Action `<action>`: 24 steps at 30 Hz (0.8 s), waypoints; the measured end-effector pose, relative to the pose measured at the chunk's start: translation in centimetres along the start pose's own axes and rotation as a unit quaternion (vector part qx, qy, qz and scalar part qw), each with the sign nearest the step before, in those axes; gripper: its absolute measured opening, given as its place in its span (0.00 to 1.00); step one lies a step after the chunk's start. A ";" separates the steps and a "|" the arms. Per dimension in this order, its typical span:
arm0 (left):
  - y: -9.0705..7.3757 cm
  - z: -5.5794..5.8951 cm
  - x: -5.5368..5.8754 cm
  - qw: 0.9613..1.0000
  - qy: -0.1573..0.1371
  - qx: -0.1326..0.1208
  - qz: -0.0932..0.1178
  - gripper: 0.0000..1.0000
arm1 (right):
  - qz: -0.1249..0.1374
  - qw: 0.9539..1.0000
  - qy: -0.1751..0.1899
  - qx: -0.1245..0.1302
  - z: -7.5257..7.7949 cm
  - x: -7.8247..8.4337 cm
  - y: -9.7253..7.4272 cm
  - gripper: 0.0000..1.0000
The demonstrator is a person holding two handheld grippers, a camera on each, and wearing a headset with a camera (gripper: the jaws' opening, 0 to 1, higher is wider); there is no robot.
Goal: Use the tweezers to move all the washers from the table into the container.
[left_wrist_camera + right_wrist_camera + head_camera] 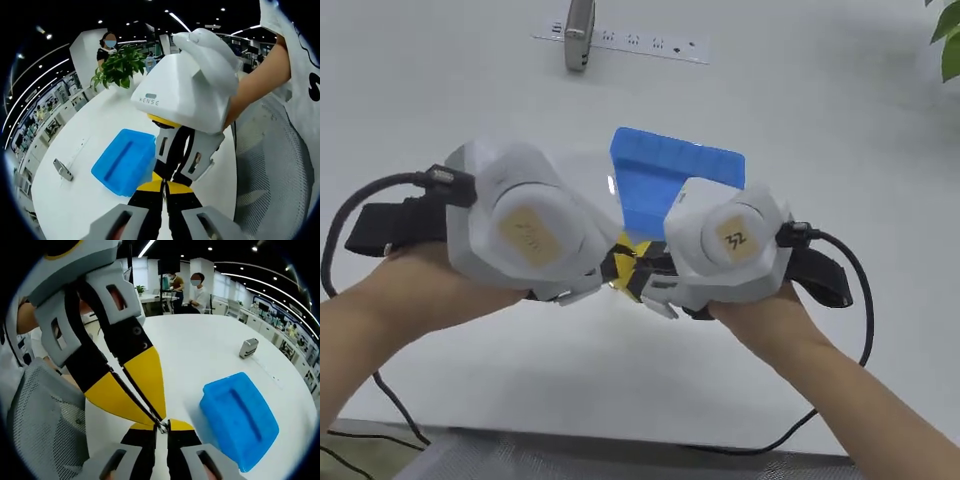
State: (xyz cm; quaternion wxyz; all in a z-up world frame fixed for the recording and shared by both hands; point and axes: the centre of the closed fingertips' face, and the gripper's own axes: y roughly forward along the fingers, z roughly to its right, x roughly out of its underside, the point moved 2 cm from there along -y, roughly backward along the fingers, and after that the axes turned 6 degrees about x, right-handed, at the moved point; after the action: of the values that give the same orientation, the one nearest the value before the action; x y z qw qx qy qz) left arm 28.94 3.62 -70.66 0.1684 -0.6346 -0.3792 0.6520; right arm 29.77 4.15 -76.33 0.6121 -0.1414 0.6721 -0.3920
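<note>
The left gripper (164, 190) pinches thin tweezers (133, 396) between its yellow jaws, tip to tip with the right gripper (161, 432). The right gripper's jaws stand almost together; I cannot tell whether they grip the tip. Its white body reads "KENSE" and 32. The blue container (665, 175) sits just beyond both on the white table (800, 110).

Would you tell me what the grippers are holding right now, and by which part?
Cannot be told: the left gripper and right gripper meet tip to tip, with a tiny metallic bit where they touch.
</note>
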 end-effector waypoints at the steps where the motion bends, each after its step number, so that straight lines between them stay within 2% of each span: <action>1: 0.0 -0.1 0.0 1.000 -0.007 -0.006 0.004 0.00 | -0.001 1.000 0.001 -0.001 0.0 0.0 0.0 0.03; 3: 0.0 -0.2 -0.1 1.000 -0.024 -0.015 0.012 0.00 | -0.001 1.000 0.003 -0.003 0.0 0.0 0.0 0.02; 4: -0.1 -0.2 -0.1 0.999 -0.043 -0.017 0.020 0.00 | -0.001 1.000 0.004 -0.004 0.0 -0.1 -0.1 0.02; 6: -0.4 -0.5 -0.1 0.997 -0.062 -0.028 0.034 0.00 | 0.001 1.000 0.002 -0.003 -0.1 -0.2 -0.1 0.02; 8: -0.8 -0.6 -0.2 0.994 -0.089 -0.036 0.057 0.00 | 0.001 1.000 0.002 -0.003 0.0 -0.3 -0.2 0.02; 11: -1.5 -0.8 -0.2 0.989 -0.115 -0.053 0.074 0.00 | 0.004 1.000 0.007 0.000 0.5 -0.5 -0.5 0.02; 12: -1.8 -0.9 0.0 0.986 -0.128 -0.064 0.080 0.02 | 0.006 1.000 0.009 0.001 0.6 -0.6 -0.6 0.02; 13: -2.0 -0.9 0.1 0.985 -0.134 -0.066 0.082 0.05 | 0.008 1.000 0.010 0.001 0.7 -0.6 -0.7 0.02; 16: -2.9 -1.0 0.5 0.978 -0.160 -0.096 0.095 0.15 | 0.009 1.000 0.010 0.003 0.9 -0.9 -1.0 0.02; 17: -3.2 -0.9 0.6 0.977 -0.165 -0.097 0.096 0.18 | 0.009 1.000 0.008 0.004 0.9 -0.9 -1.1 0.02; 20: -4.1 -0.5 1.2 0.970 -0.185 -0.120 0.107 0.27 | 0.011 1.000 0.008 0.000 0.7 -1.1 -1.4 0.02; 22: -4.4 -0.2 1.7 0.967 -0.199 -0.123 0.104 0.33 | 0.010 1.000 0.005 -0.001 0.6 -1.2 -1.7 0.02; 24: -5.1 -0.3 2.1 0.960 -0.210 -0.149 0.115 0.40 | 0.009 1.000 0.001 -0.002 0.5 -1.2 -1.9 0.02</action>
State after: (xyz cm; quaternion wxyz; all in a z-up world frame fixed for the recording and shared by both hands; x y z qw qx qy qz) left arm 27.61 8.51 -68.52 -0.0872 -0.5409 -0.4235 0.7214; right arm 29.92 3.61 -74.11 0.6144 -0.1361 0.6748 -0.3854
